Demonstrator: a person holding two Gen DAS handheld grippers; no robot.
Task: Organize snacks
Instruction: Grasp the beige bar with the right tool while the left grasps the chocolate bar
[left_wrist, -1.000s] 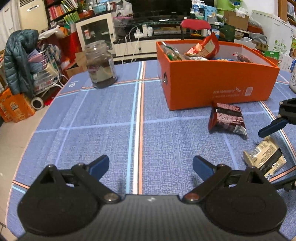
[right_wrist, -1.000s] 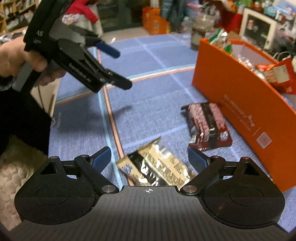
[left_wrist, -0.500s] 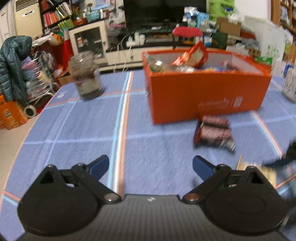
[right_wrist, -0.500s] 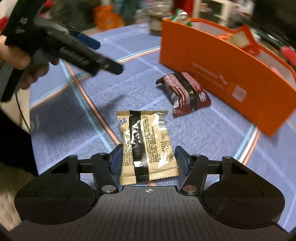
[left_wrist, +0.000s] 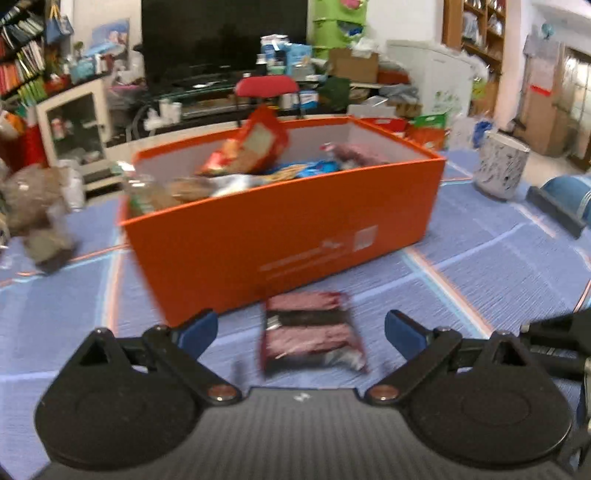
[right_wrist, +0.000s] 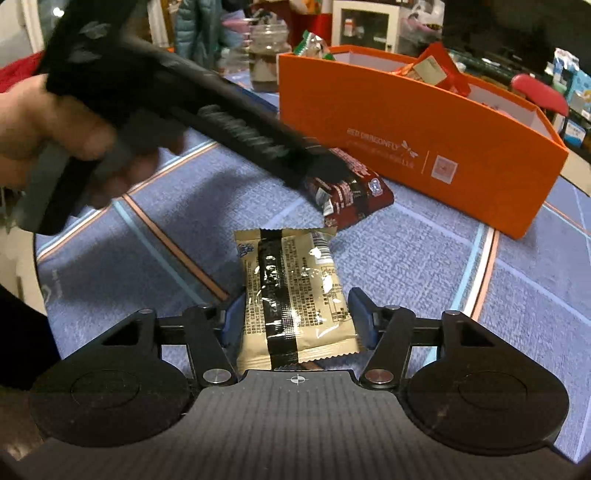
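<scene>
The right gripper closed around the tan packet; the left gripper moved over the red packet, toward 12 o'clock.

Cluttered room: dark television, red chair, bookshelf left

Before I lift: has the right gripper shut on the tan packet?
Shut on it: the right gripper has a blue pad against each side of the tan packet.
</scene>
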